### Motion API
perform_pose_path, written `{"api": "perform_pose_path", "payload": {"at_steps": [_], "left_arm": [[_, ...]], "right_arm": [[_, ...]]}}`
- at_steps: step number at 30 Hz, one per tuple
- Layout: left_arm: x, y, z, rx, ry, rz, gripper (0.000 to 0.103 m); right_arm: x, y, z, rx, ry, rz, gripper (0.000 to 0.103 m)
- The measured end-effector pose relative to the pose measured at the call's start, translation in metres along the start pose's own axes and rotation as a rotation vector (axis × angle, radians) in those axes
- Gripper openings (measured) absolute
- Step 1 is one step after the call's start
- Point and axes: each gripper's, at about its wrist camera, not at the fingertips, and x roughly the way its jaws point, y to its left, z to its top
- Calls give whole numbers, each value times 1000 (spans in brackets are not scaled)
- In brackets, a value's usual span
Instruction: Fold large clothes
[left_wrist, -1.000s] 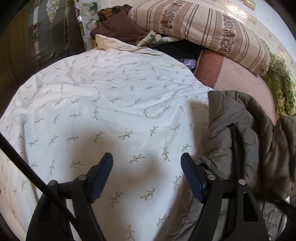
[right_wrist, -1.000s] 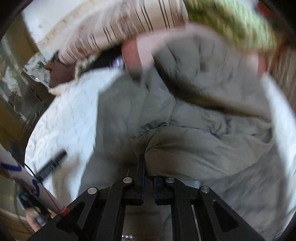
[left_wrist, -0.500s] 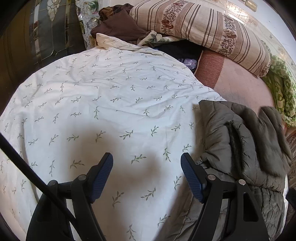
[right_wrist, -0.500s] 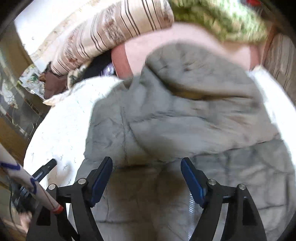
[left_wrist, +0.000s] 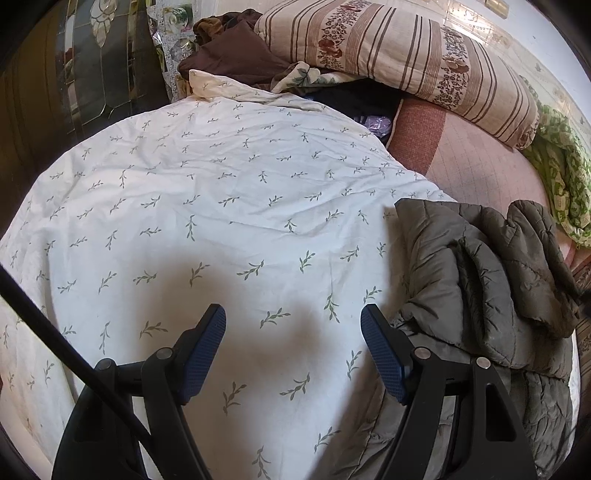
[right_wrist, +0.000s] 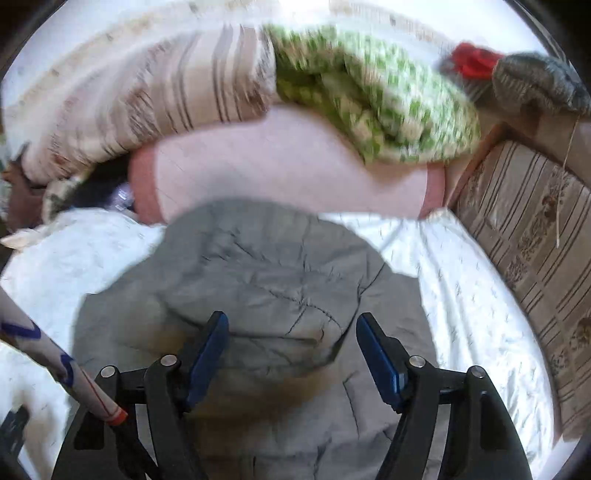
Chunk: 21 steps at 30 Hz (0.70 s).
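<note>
- Over the right half of the leaf-print duvet (left_wrist: 221, 206), the olive quilted puffer jacket (right_wrist: 266, 280) is lying in a loose heap, its far edge reaching toward the pink mattress (right_wrist: 280, 166) and its near part spreading beneath the right gripper (right_wrist: 291, 343).
- Above the jacket, the right gripper's jaws are narrowing slightly yet standing well apart, with nothing pinched between the blue pads; the jacket is lying below them, not gripped.
- Left of the jacket, the left gripper (left_wrist: 293, 347) is hanging over bare duvet with its jaws wide and empty.
- Judging from the bunched folds, the step in hand is probably flattening or re-gripping before another fold; doing it well is likely meaning taking one edge or corner in each gripper, pinching a single layer, and pulling outward so the padding is lying smooth.
- Beyond the jacket, the striped floral pillow (left_wrist: 406, 55) and green checked blanket (right_wrist: 369, 99) are staying clear of the work.
- No brand, label or readable writing is showing anywhere; the right view is motion-blurred.
</note>
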Motion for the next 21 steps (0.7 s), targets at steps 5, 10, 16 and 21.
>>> {"api": "perform_pose_path", "payload": {"at_steps": [5,10,16,21], "left_arm": [[1,1,5,3,-6,-1,75],[-1,7,7,-26,0,-11,75],[-3,10,5,-33,5,-7,75],[-3,15,6,-52,6,-8,75]], "right_arm": [[68,11,-56,-13,266,60,74],[27,12,-47,-12,133,35,74],[-45,71,-54,-127,19,236,74],[-26,158,-73,-291,113,331,72]]}}
